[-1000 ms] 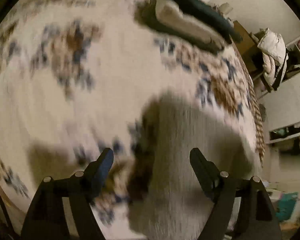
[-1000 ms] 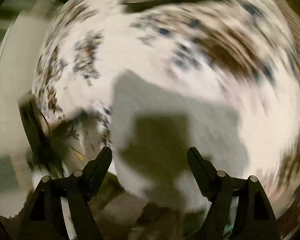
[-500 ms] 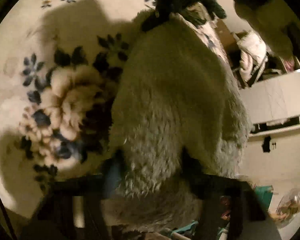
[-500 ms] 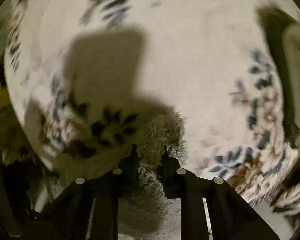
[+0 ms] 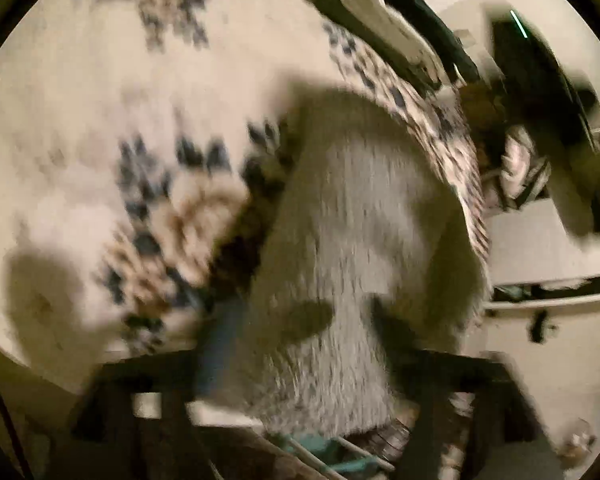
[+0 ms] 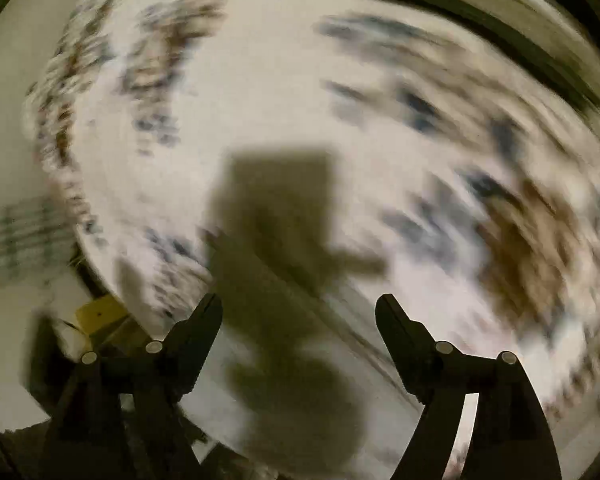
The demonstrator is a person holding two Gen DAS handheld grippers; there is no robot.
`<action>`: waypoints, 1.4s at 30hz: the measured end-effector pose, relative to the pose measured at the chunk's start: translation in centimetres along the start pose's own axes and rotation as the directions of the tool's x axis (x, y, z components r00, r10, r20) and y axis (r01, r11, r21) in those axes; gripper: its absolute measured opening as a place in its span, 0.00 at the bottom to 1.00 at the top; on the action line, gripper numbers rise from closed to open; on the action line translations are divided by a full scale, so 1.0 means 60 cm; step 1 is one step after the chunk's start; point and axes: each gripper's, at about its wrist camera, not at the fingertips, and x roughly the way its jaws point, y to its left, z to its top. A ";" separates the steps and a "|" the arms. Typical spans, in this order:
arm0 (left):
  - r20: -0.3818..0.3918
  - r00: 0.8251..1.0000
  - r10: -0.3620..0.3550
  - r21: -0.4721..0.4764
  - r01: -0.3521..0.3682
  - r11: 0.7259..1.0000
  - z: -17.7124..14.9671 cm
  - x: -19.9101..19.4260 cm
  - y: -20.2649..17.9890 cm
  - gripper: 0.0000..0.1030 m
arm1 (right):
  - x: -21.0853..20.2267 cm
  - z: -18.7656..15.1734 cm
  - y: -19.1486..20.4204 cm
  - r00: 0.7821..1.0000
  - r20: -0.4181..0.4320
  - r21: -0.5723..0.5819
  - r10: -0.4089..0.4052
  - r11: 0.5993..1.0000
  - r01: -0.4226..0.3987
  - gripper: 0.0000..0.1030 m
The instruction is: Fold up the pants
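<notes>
The fluffy grey pants [image 5: 364, 240] lie folded on the floral bedspread [image 5: 100, 120] near its right edge. In the blurred left wrist view my left gripper [image 5: 300, 320] has its jaws spread wide on either side of the near end of the pants; the fabric lies between the fingers, not pinched. In the blurred right wrist view my right gripper [image 6: 300, 308] is open and empty above the bedspread [image 6: 260, 100], with a pale grey surface [image 6: 340, 360], likely the pants, below it under the gripper's shadow.
A folded pile of white and dark clothes [image 5: 400, 28] lies at the far edge of the bed. Right of the bed stand white drawers [image 5: 540, 248] and a bundle of clothes [image 5: 516, 168]. A yellow object [image 6: 100, 312] sits beside the bed.
Half a second ago both grippers were closed on the pants' edge. Now both have opened and let go, and both are moving fast, blurring the views.
</notes>
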 end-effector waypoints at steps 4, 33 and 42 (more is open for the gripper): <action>0.036 0.999 0.024 0.043 -0.025 0.999 0.050 -0.003 -0.034 0.91 | 0.011 -0.132 -0.153 0.998 -0.028 0.232 -0.059 0.971 0.064 0.79; -0.102 0.989 0.103 0.299 -0.068 0.952 0.216 0.132 -0.147 0.91 | 0.123 -0.437 -0.334 0.925 0.334 0.735 0.183 0.564 -0.377 0.73; -0.303 0.953 0.010 0.386 0.114 0.915 0.252 0.224 -0.144 0.91 | 0.089 -0.479 -0.264 0.855 0.458 0.605 0.242 0.620 -0.500 0.81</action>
